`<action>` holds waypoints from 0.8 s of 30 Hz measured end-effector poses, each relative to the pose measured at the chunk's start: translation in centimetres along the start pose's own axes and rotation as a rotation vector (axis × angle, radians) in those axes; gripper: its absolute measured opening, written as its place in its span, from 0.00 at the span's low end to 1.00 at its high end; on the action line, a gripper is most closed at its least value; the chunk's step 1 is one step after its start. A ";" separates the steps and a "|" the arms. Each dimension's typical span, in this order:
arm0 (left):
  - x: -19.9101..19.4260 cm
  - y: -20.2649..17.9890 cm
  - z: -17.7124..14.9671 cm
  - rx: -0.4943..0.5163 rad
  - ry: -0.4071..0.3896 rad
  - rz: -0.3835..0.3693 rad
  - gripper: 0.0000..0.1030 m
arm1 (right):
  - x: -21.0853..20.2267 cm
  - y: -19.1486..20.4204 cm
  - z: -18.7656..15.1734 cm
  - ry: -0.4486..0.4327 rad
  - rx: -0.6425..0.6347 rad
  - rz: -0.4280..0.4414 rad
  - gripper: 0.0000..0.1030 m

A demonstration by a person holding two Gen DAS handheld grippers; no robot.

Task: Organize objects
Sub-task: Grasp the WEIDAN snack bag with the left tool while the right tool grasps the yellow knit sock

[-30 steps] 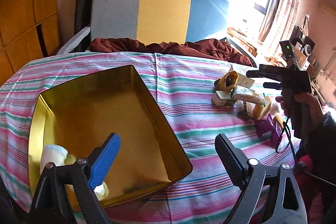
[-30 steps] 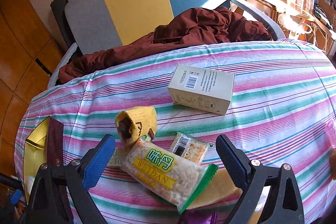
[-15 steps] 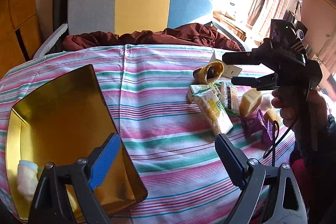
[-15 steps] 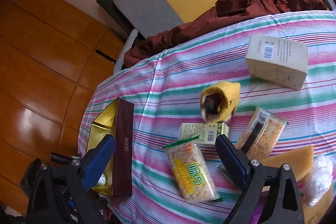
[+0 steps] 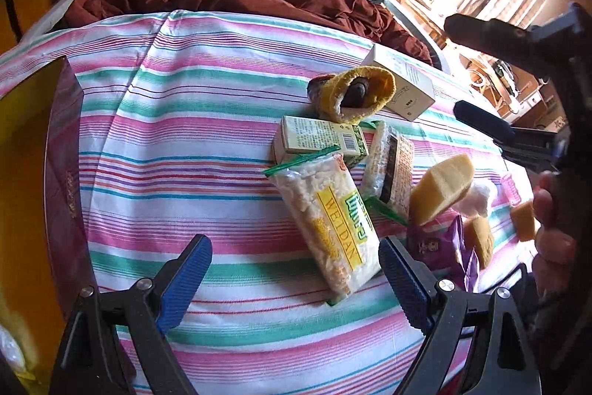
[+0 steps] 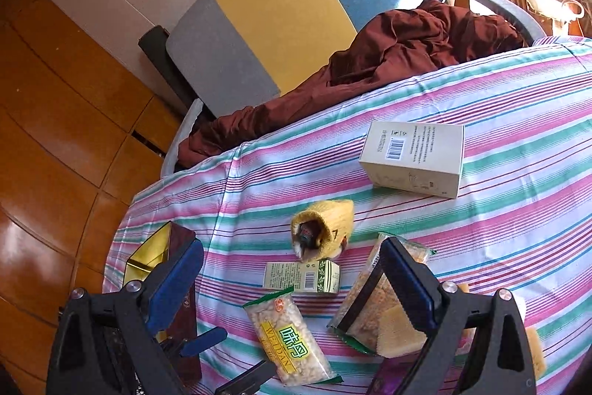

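A gold-lined box with maroon sides [image 5: 55, 173] stands at the table's left; it also shows in the right wrist view [image 6: 162, 254]. A clear snack pack marked WEIDAN [image 5: 329, 224] [image 6: 288, 339] lies among a small green-and-cream carton [image 5: 318, 136] [image 6: 301, 276], a yellow knitted sleeve around a dark object [image 5: 355, 93] [image 6: 322, 228], a second snack pack [image 5: 392, 169] [image 6: 370, 298], yellow sponges [image 5: 440, 187] and a cream box [image 5: 403, 87] [image 6: 414, 158]. My left gripper [image 5: 296, 269] is open, low over the cloth, beside the WEIDAN pack. My right gripper [image 6: 292, 280] is open above the pile.
The striped cloth [image 5: 185, 136] covers a round table. A chair with grey, yellow and blue panels [image 6: 288, 13] holds a maroon garment [image 6: 388, 62] behind the table. A purple wrapper [image 5: 444, 250] and a pink packet [image 5: 512, 189] lie at the right.
My left gripper has swung right from over the gold box to beside the WEIDAN pack. My right gripper has shifted over the pile. Both stay open.
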State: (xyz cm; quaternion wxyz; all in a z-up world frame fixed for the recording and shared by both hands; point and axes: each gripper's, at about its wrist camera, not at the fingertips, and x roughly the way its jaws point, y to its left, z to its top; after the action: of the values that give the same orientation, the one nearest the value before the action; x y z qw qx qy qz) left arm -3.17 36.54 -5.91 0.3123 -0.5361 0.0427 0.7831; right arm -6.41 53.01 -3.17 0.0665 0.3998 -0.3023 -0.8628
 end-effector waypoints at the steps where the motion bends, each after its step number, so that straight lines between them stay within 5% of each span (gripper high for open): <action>1: 0.4 -0.3 0.2 -0.010 -0.002 0.006 0.89 | -0.2 -0.2 0.1 -0.011 0.008 -0.005 0.95; 10: 3.4 -2.5 1.8 -0.021 -0.011 0.113 0.89 | -1.2 -1.4 0.6 -0.060 0.061 -0.026 0.95; 16: 5.2 -3.0 1.4 0.120 -0.023 0.196 0.86 | -0.7 -1.8 0.5 -0.044 0.065 -0.055 0.95; 20: 4.1 -1.7 0.5 0.211 -0.053 0.160 0.64 | -0.3 -1.9 0.4 -0.036 0.066 -0.072 0.95; 24: 3.0 0.1 -0.3 0.246 -0.040 0.126 0.65 | 0.1 -1.9 0.3 -0.035 0.066 -0.104 0.95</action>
State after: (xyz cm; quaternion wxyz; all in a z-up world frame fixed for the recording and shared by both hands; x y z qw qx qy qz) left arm -3.62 37.70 -8.68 0.3266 -0.4742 0.1659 0.8006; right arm -6.41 54.69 -4.18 0.0033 0.4015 -0.3103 -0.8616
